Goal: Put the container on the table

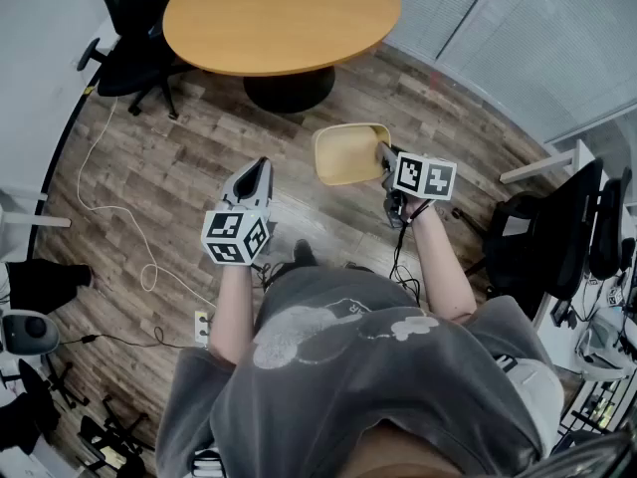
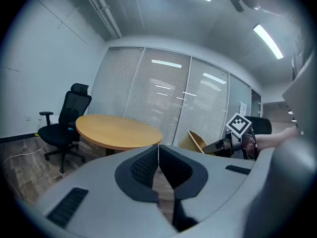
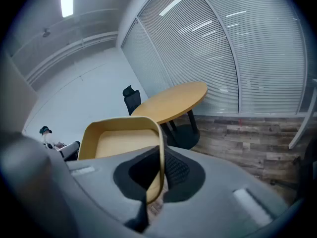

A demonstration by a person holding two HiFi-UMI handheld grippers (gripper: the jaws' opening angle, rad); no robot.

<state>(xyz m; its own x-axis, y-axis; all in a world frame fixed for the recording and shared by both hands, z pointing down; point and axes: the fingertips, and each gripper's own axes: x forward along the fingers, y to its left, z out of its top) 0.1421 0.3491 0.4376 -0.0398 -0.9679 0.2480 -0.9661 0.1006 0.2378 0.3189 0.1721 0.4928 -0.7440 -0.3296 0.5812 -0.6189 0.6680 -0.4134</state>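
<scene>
Though gripped, container point(image 1: 350, 153) hangs short of round surface point(image 1: 282, 13)

Plank-grained wood floor point(image 1: 179, 187) spreads beneath the smooth tan surface. The shallow, rounded-square container's thin wall is pinched in the right claw point(image 1: 383, 155); the left claw point(image 1: 261, 170) is clenched, empty.

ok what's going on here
A person holds a gripper in each hand. The right gripper is clamped on the rim of a tan container, held in the air short of the round wooden table. The left gripper is shut and empty. The container is not on the table yet.
</scene>
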